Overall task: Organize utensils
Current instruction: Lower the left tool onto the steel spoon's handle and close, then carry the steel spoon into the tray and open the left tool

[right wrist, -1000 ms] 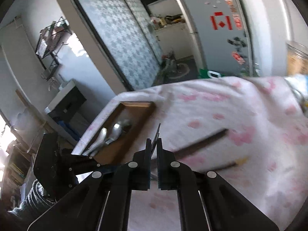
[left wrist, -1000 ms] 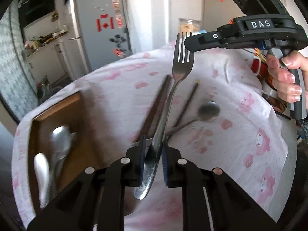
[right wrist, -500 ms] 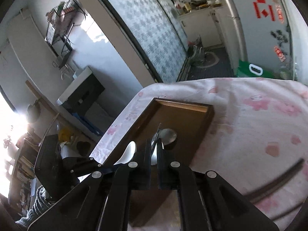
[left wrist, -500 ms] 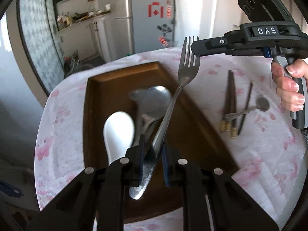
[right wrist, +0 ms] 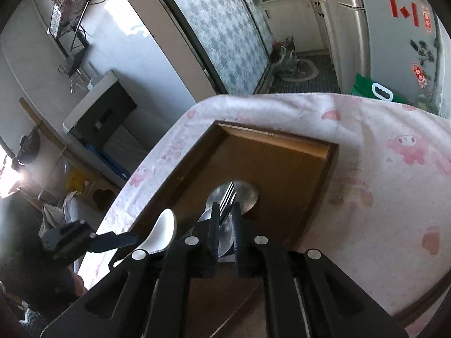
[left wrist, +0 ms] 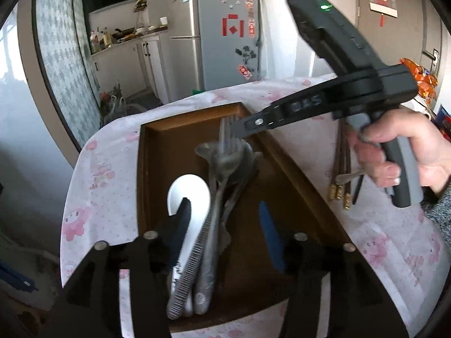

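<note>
— What colours are on the table?
— A white cloth (left wrist: 375,233) printed with pink cartoon figures, under a dark brown wooden tray (left wrist: 284,174).
— And in the tray?
— A glossy white spoon (left wrist: 194,194) and a silver fork (left wrist: 222,174) on grey metal spoons (left wrist: 248,157).
— To the right?
— Dark brown chopsticks (left wrist: 342,169), gold-tipped.

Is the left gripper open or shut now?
Open. The left gripper has its blue pads wide apart, and the fork lies free between them in the wooden tray.
</note>
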Demonstrator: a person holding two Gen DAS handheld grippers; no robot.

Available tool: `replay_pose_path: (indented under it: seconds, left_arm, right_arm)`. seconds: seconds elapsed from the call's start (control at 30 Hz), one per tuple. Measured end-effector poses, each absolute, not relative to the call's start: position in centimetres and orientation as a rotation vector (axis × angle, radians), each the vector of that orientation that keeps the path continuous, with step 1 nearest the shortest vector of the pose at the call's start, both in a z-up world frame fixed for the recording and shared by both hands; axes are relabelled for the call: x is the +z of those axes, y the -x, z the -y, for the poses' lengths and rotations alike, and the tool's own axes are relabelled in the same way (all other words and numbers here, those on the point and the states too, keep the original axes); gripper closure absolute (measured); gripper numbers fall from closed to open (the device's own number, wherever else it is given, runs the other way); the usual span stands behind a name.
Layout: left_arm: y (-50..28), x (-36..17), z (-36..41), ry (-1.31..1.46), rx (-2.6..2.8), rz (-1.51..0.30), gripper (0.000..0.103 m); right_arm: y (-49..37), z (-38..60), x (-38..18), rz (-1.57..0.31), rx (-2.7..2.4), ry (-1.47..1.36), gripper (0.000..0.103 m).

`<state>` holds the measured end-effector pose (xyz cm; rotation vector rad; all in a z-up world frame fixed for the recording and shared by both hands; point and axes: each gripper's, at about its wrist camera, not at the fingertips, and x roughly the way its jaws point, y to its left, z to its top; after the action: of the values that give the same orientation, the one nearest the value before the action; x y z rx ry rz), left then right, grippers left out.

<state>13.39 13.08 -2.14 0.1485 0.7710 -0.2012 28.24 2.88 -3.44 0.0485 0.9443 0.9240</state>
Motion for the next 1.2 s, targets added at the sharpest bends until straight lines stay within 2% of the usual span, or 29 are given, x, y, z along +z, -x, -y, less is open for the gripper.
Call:
replay_pose_path:
  seconds: [0.03, 0.07, 0.1, 0.27, 0.47, 0.63, 0.67, 0.7, 0.77, 1.0, 1.07, 1.17, 1.2]
  left_arm:
    - [-13.3, -2.1, -12.8, -0.148, -0.205, -0.771, 0.043]
    - [-13.3, -2.1, -12.5, -0.145, -0.211, -0.770, 0.039]
    - [-13.3, -2.1, -12.4, -0.142, -0.217, -0.769, 0.036]
    - [-12.9, -2.0, -10.5, -0.127, -0.291, -0.756, 0.027]
    - [-12.6, -2.9, -5.7, -0.179, -0.392, -0.767, 0.026]
    - [-13.0, -3.7, -1.5, -0.220, -0.464, -0.774, 0.026]
    - [-13.0, -3.8, -0.9, -0.224, -0.474, -0.776, 0.026]
    - [-13.1, -3.9, 0.0, -0.228, -0.487, -0.778, 0.026]
    - [-13.3, -4.2, 1.3, -0.233, -0.508, -0.782, 0.026]
    - [-13.7, -5.1, 4.7, -0.282, -0.542, -0.777, 0.026]
    - [-14.0, -5.3, 5.1, -0.293, -0.544, -0.779, 0.026]
    - [-14.4, -5.3, 5.9, -0.312, -0.554, -0.775, 0.026]
    - [-14.6, -5.3, 6.1, -0.317, -0.552, -0.773, 0.026]
  right_arm:
    - [-28.1, -2.8, -3.6, -0.948, 0.920, -0.048, 0.078]
    - [-28.0, -2.6, -3.5, -0.947, 0.917, -0.054, 0.059]
    - [-27.9, -2.2, -3.3, -0.941, 0.918, -0.069, 0.052]
    - [-26.8, 2.8, -0.7, -0.885, 0.912, -0.127, 0.044]
    - [-25.5, 13.0, 1.3, -0.844, 0.801, -0.156, 0.040]
    - [-24.3, 21.4, -0.8, -0.871, 0.674, -0.218, 0.040]
    - [-24.1, 22.4, -1.4, -0.884, 0.654, -0.222, 0.042]
    - [-23.8, 23.2, -2.1, -0.903, 0.637, -0.227, 0.048]
    - [-22.9, 24.5, -3.9, -0.953, 0.643, -0.237, 0.068]
    - [-20.6, 25.6, -7.6, -1.034, 0.655, -0.299, 0.071]
    - [-20.2, 25.1, -7.9, -1.040, 0.658, -0.272, 0.076]
    - [-20.1, 24.3, -8.2, -1.044, 0.651, -0.230, 0.094]
    - [-20.2, 24.2, -8.1, -1.039, 0.647, -0.216, 0.096]
